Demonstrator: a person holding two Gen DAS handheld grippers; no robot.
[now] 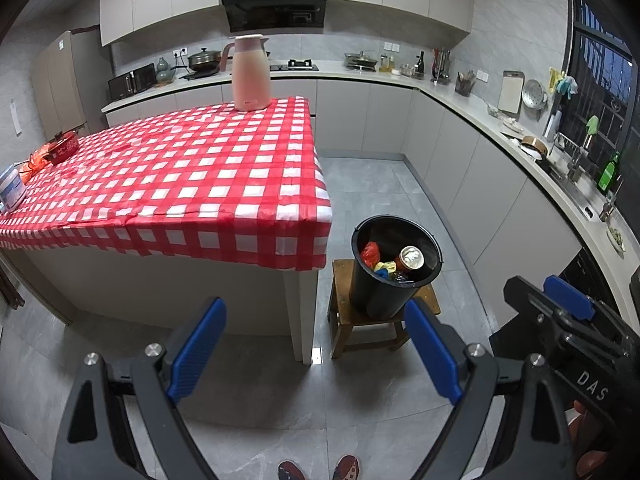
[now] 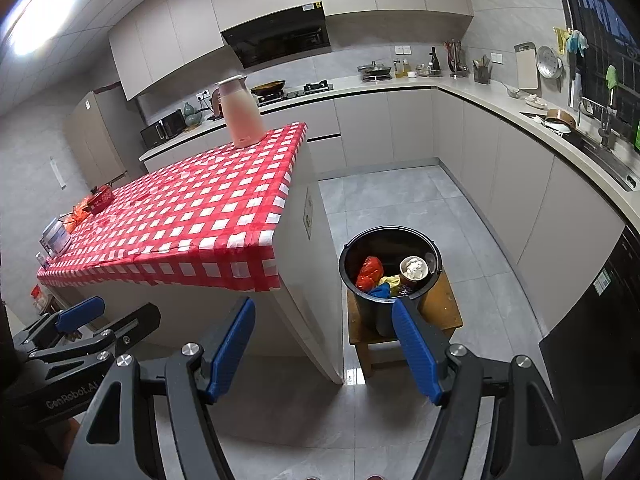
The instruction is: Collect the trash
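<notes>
A black trash bin [image 1: 384, 296] [image 2: 366, 308] stands on a low wooden stool [image 1: 344, 320] [image 2: 444, 312] beside the table. Inside lie a red bag [image 1: 370, 253] [image 2: 370, 272], a paper cup [image 1: 411, 258] [image 2: 414, 269] and yellow and blue scraps. My left gripper [image 1: 314, 312] is open and empty, held back from the table and above the floor. My right gripper [image 2: 324, 312] is open and empty, to the right of the left one. Each gripper shows in the other's view, the left [image 2: 92, 320] and the right [image 1: 560, 300].
The table has a red checked cloth [image 1: 180, 176] [image 2: 192, 216]. On it stand a pink thermos jug [image 1: 250, 74] [image 2: 240, 114], a red packet [image 1: 60, 148] [image 2: 94, 200] and a white tub [image 1: 12, 190] at the left end. Kitchen counters [image 1: 460, 100] run behind and to the right.
</notes>
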